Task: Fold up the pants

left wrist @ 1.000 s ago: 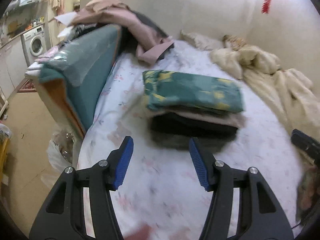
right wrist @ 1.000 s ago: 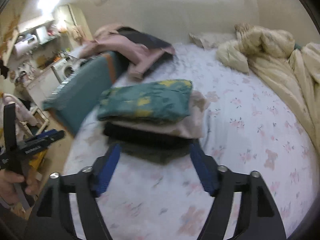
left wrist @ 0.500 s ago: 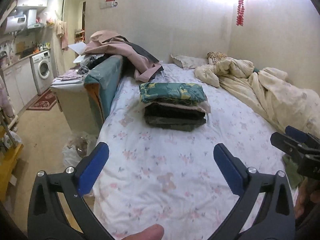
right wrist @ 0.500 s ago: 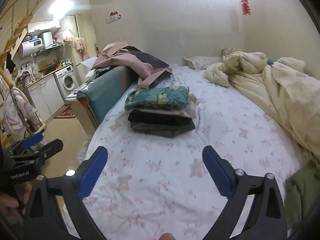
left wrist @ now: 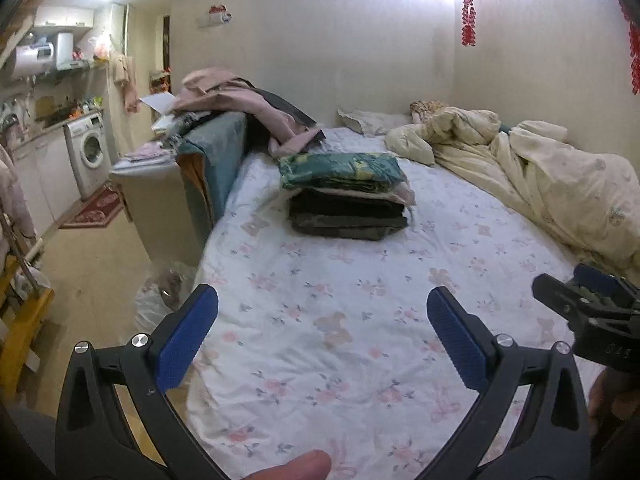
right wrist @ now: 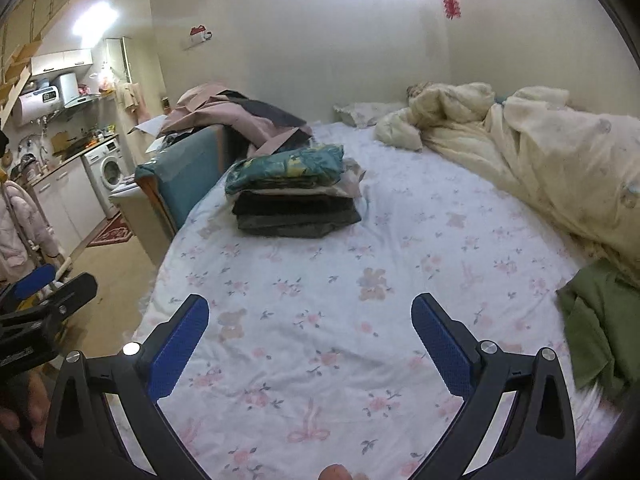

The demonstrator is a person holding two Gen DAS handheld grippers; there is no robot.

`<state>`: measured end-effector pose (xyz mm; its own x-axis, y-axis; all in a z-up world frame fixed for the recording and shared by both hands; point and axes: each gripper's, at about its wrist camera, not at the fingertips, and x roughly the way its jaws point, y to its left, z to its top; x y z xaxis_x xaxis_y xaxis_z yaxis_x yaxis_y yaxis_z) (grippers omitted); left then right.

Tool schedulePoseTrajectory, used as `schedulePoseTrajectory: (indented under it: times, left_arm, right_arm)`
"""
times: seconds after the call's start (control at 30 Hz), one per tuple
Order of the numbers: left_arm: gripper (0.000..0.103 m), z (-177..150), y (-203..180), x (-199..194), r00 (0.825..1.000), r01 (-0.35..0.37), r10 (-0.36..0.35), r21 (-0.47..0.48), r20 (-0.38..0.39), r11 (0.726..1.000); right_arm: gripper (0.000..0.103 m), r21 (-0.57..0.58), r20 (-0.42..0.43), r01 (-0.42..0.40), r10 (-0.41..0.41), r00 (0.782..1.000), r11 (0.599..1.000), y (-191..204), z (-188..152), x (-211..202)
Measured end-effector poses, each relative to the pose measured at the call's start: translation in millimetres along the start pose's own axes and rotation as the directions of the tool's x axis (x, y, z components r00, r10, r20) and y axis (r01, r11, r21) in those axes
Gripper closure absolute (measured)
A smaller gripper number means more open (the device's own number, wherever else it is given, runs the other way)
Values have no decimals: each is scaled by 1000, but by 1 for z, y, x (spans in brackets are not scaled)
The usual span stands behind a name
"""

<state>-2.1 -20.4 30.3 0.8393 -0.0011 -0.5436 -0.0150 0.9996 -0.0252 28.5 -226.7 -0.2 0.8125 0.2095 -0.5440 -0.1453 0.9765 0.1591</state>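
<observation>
Tongs on both sides hang wide apart over the floral sheet [left wrist: 320,320], gripping nothing. Left tongs [left wrist: 322,322] show two blue pads [left wrist: 186,338] spread far from each other, with bare sheet between them. Right tongs [right wrist: 310,334] stand the same way, pads splayed and nothing in the gap.

Straight ahead of the left tongs, well beyond the fingertips, sits a stack [left wrist: 346,196] of folded clothes: a teal and yellow patterned piece on top, a pale pink layer under it, then dark layers at the bottom. From the right tongs the same stack [right wrist: 294,196] lies ahead and a little to the left, also well apart from the pads.

Green cloth [right wrist: 600,320] lies crumpled on the sheet just to the right of the right tongs, beside the right finger; it may be the pants to fold, though its shape is too bunched and cut off by the frame edge to tell. It touches neither pad.

Beyond it, further right of both tongs, a cream duvet [left wrist: 560,176] is heaped along the wall side. Far ahead and left of the stack, a pile of pink and dark clothes [left wrist: 240,104] rests on a teal cushion [left wrist: 216,148] at the bed's edge.

Right tongs also show at the right rim of the left view, and left tongs at the left rim of the right view
</observation>
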Motion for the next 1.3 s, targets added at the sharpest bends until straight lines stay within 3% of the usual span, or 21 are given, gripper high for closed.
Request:
schedulePoseTrajectory:
  times: [0.17, 0.4, 0.73, 1.3]
  left_arm:
    - [0, 9, -1, 2, 999, 1, -1, 4, 37, 1000]
    - [0, 12, -7, 7, 1000, 6, -6, 26, 20, 1000]
    - [0, 8, 0, 13, 1000, 10, -11, -16, -7, 1000]
    - [0, 5, -3, 7, 999, 1, -1, 11, 34, 1000]
  right_arm:
    - [0, -26, 26, 27, -26, 999, 999, 5, -1, -3]
    - [0, -3, 22, 31, -31, 999, 1000, 0, 1, 0]
    - [0, 5, 27, 31, -31, 999, 1000, -2, 3, -2]
    - [0, -6, 45, 42, -42, 998, 999, 0, 3, -4]
